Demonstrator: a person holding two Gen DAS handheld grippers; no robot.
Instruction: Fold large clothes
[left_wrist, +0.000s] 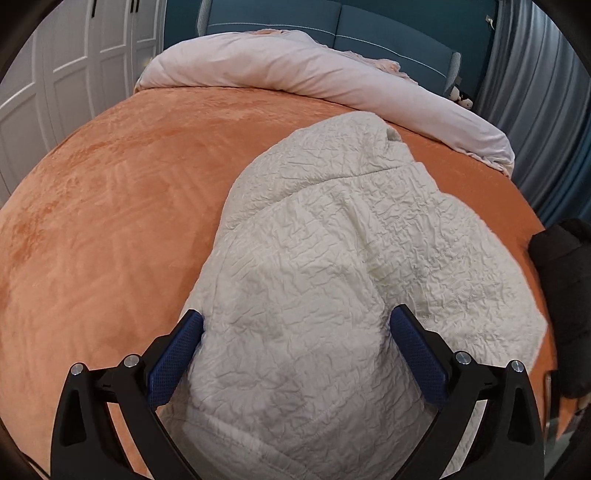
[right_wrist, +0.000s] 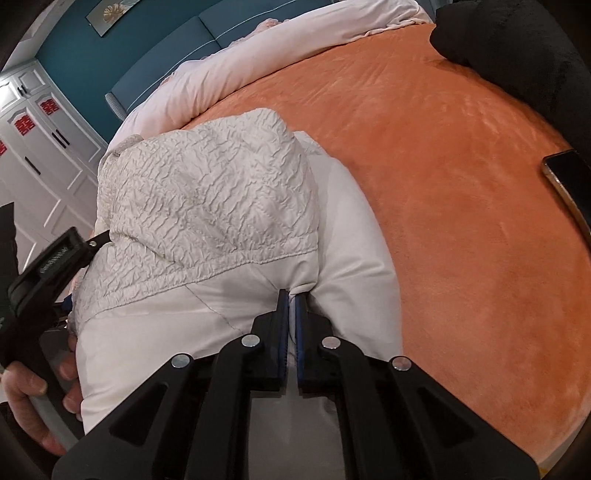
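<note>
Cream jacket (left_wrist: 314, 258): bunched on orange bed (left_wrist: 110, 206)
Left gripper (left_wrist: 295, 332): spread wide, straddling jacket
Right gripper (right_wrist: 291, 310): clamped on jacket's smooth lining

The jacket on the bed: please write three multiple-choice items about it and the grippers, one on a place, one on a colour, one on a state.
1. Where does the phone lie?
A. on the blanket, right of the jacket
B. on the jacket
C. on the pillow

2. What colour is the blanket?
A. blue
B. orange
C. grey

3. How does the right gripper stand?
A. wide open
B. shut on nothing
C. shut on the jacket

Key: 1 A, it rests on bare blanket at the right edge of the right wrist view. 2 B, orange plush in both views. 3 C, white cloth is pinched between its pads, while the left gripper is open.
</note>
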